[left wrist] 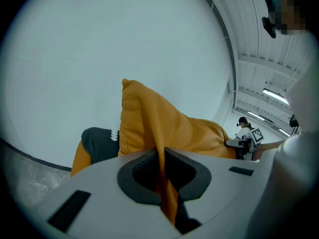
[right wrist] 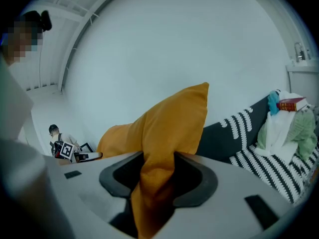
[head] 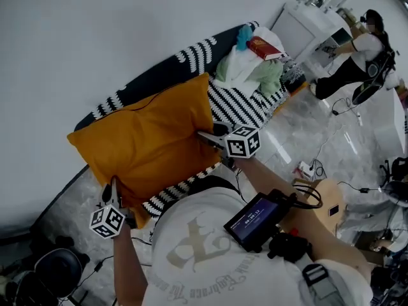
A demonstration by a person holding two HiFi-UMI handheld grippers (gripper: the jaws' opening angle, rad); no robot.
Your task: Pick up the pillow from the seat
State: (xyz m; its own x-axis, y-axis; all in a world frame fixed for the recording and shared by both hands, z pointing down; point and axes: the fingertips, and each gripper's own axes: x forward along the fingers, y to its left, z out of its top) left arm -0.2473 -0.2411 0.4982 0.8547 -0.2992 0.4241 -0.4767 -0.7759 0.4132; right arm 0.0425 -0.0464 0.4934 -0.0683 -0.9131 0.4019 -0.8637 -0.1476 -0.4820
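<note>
Pillow [head: 150, 139] over the striped seat [head: 239, 107], held at two edges. Left gripper [head: 113, 187], at 7 o'clock, has its jaws nearly together on a thin fold. Right gripper [head: 207, 136], at 3 o'clock, clamps a thicker bunch. Raising both grips evenly should stop either fold slipping. Long axis runs 8 to 2 o'clock, broad face upward.

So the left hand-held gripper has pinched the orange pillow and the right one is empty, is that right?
Not quite. The right hand-held gripper is not empty: the right gripper view shows a thick fold of the orange pillow clamped between its jaws. The rest holds: the left hand-held gripper has pinched a thin edge of the same pillow.
</note>
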